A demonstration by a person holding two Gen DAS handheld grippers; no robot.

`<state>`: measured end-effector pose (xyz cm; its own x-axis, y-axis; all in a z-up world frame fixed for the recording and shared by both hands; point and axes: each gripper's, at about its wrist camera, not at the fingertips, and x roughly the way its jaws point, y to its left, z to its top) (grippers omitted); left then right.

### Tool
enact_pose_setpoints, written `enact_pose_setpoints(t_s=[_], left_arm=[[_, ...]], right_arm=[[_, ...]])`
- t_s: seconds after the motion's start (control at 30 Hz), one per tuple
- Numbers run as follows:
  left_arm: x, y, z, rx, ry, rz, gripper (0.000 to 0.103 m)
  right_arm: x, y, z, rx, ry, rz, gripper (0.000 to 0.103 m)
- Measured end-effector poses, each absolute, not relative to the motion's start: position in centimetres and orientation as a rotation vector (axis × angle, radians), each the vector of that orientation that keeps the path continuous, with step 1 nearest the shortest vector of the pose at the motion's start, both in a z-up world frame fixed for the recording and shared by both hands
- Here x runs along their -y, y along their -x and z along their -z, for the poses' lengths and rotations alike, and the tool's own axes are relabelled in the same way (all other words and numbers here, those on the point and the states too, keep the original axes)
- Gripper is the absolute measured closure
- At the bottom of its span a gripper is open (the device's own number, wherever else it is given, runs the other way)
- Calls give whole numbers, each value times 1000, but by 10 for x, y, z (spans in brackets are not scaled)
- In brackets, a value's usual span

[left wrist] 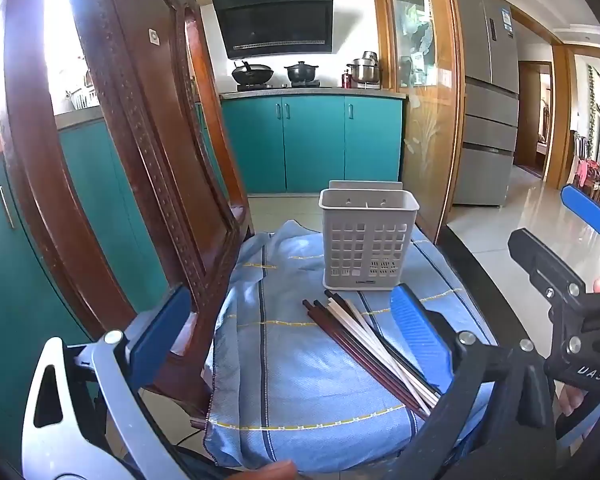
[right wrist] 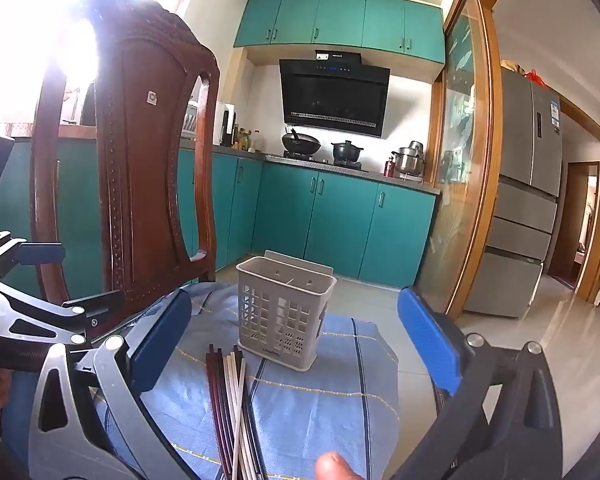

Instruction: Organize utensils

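We hold both grippers' fingers spread, empty: chopsticks [right wrist: 232,404] lie between the right gripper [right wrist: 296,344] fingers, basket [right wrist: 284,312] ahead for loading.

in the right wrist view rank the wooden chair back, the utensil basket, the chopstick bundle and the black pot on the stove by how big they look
1. wooden chair back
2. utensil basket and chopstick bundle: similar extent, the bundle partly cropped and nearer, so unranked
3. black pot, far away
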<state>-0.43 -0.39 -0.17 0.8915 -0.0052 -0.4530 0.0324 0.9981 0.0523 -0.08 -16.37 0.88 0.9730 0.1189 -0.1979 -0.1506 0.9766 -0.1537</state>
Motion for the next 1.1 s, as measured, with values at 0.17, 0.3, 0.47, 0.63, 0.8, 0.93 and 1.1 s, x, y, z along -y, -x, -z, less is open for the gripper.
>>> enact_pose_setpoints(t_s=[0.17, 0.3, 0.47, 0.63, 0.8, 0.93, 1.1], left_arm=[[4, 5, 1, -472, -59, 18, 4], [4, 4, 0, -474, -60, 17, 4], [4, 4, 0, -475, -61, 22, 4], [5, 4, -1, -474, -63, 22, 4], [5, 5, -1, -475, -62, 23, 4], [5, 5, -1, -475, -63, 23, 4], [5, 5, -1, -475, -64, 22, 4]], right_arm=[[164, 1, -10, -190, 167, -138, 3], [163, 1, -9, -190, 168, -139, 3], [163, 2, -10, -189, 168, -138, 3], [163, 2, -10, -189, 169, -139, 3], [165, 2, -10, -190, 169, -142, 3], [164, 2, -10, -189, 171, -143, 3], [165, 3, -11, -184, 171, -144, 3]])
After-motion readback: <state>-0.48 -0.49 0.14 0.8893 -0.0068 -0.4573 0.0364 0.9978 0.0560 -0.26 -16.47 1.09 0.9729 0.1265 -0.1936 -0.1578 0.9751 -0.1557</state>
